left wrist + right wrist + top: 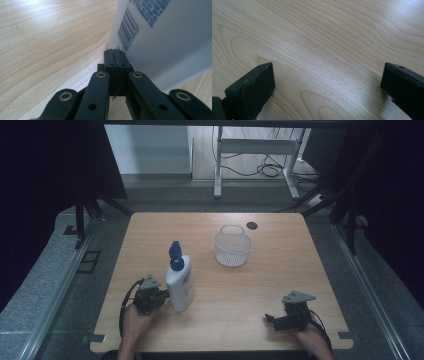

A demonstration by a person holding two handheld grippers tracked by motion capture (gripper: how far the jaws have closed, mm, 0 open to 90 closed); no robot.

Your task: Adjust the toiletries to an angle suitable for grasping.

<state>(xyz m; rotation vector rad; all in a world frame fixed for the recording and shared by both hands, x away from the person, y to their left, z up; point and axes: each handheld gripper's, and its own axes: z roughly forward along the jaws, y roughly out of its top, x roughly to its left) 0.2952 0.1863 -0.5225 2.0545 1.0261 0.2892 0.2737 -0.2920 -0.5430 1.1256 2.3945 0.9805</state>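
We see left gripper point(115, 53) jaws pressed together, empty, tips at white lotion bottle point(180, 282); blue barcode, print unreadable. Right gripper point(327, 82) jaws wide, empty.

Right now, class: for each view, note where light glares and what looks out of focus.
High view: dim, dark surround. Left gripper view: glare on table at top left; white bottle soft, close. Right gripper view: bright sheen top right; jaws slightly blurred.
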